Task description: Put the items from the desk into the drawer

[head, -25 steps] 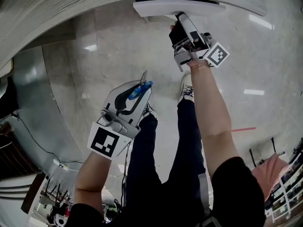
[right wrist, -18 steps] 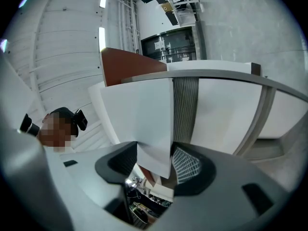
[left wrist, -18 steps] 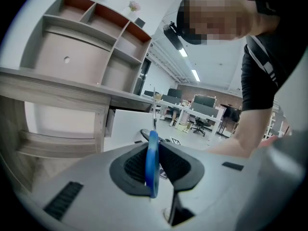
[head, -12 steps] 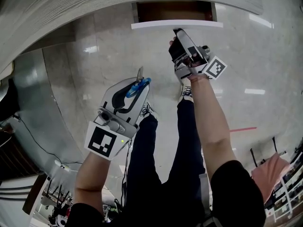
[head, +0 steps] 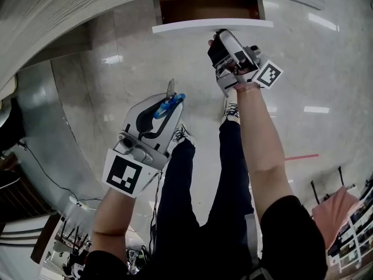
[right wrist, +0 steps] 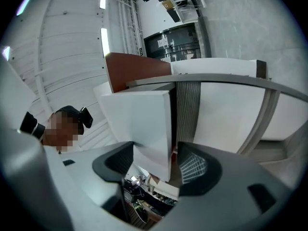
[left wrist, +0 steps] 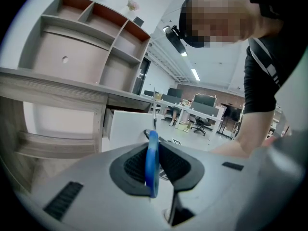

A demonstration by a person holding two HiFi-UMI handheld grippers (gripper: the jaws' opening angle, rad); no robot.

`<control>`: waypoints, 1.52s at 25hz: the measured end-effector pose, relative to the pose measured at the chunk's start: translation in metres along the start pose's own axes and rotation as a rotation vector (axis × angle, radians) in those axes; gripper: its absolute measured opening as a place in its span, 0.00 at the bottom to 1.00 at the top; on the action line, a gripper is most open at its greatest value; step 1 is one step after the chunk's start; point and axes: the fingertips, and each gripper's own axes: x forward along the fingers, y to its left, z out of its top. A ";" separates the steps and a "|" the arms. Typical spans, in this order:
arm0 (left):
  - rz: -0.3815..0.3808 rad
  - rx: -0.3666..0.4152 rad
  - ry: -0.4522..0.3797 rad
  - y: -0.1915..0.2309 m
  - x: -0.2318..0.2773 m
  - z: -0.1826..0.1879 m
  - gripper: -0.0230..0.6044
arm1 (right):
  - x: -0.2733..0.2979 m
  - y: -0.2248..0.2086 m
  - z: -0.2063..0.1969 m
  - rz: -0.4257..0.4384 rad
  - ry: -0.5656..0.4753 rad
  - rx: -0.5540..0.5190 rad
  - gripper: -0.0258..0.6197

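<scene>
My left gripper (head: 168, 106) is shut on a pair of blue-handled scissors (head: 170, 102), whose metal blade points toward the desk. In the left gripper view the blue handle (left wrist: 152, 150) stands edge-on between the pads. The white drawer front (head: 213, 25) stands pulled out from the wooden desk (head: 87, 13), and the brown drawer inside (head: 207, 6) shows. My right gripper (head: 219, 37) sits at that front's lower edge. Its jaws have just been opening; the white panel (right wrist: 144, 124) is between them, with a gap at the right pad (right wrist: 195, 163).
The person's legs (head: 198, 185) and shoes stand on the glossy floor (head: 99, 98) under the desk edge. The left gripper view shows the desk's upper shelf unit (left wrist: 91, 37) and distant office desks and chairs (left wrist: 202, 114).
The drawer has slid out of the desk, from nearly closed to showing its brown inside. My right gripper came back a little with its front. The left gripper keeps the scissors.
</scene>
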 end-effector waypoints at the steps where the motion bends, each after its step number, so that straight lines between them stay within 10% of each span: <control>1: 0.000 0.000 0.000 -0.001 0.001 -0.001 0.14 | 0.001 0.001 0.000 0.011 0.000 -0.002 0.49; 38: 0.012 0.020 0.000 0.006 0.013 0.010 0.14 | -0.046 -0.015 -0.038 -0.113 0.108 0.031 0.40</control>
